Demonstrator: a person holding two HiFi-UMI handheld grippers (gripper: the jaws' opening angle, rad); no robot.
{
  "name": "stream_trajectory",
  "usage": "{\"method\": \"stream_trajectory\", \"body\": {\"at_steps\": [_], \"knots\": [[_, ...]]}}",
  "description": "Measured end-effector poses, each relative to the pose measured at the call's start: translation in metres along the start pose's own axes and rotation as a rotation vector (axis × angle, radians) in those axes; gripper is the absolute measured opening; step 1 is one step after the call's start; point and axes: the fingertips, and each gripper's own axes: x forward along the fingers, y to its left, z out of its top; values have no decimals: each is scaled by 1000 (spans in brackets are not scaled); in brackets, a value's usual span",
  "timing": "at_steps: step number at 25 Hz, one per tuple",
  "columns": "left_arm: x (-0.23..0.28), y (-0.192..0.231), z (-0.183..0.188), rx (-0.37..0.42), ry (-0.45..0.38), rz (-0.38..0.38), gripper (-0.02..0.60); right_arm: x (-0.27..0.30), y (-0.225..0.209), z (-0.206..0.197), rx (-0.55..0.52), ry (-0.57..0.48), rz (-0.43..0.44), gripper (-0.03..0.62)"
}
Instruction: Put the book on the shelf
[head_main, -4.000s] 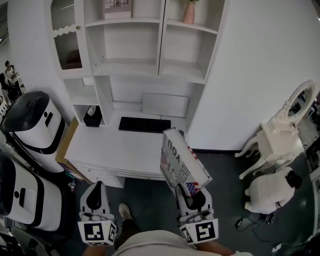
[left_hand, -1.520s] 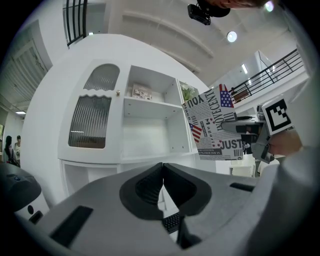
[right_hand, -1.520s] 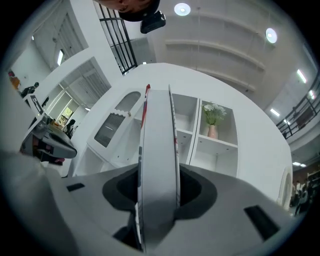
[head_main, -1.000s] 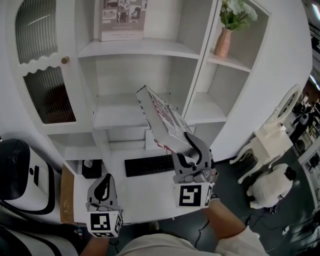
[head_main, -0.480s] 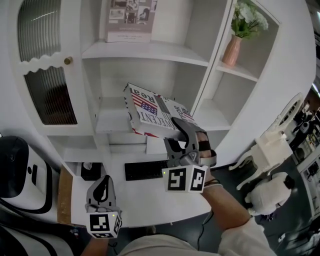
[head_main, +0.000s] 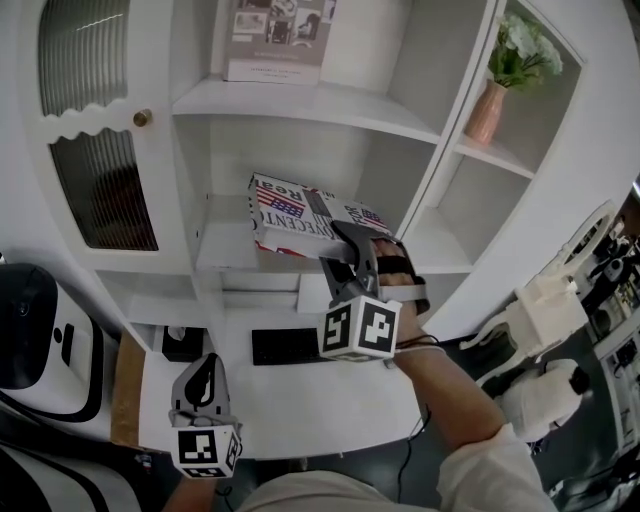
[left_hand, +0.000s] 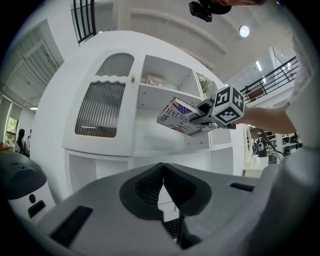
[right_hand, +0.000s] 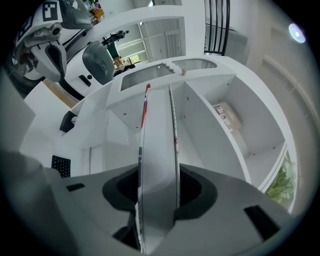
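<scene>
Clamping the book (head_main: 300, 215) in the right tool (head_main: 346, 250), at the shelf (head_main: 222, 256), left tool (left_hand: 162, 181) closed, empty.

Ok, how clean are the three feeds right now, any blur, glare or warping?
Head view: sharp, evenly lit, the shelf unit bows at the edges. Left gripper view: heavy fisheye, dark corners, a ceiling lamp flares. Right gripper view: dark corners too, and the book is soft close to the lens.

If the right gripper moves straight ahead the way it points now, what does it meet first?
Probably the compartment's back wall, met by the book that the right gripper holds out ahead; depth is unclear.
</scene>
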Motion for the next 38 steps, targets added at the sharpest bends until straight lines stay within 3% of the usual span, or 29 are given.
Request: {"method": "stream_trajectory", "body": {"at_steps": [26,38], "knots": [[27,30,-27,-43,48,69,5,107,67,-27,-204,134,271,166],[29,38,-33,-50,61,99,5,124,72,-27,-222,148,357,169]]}}
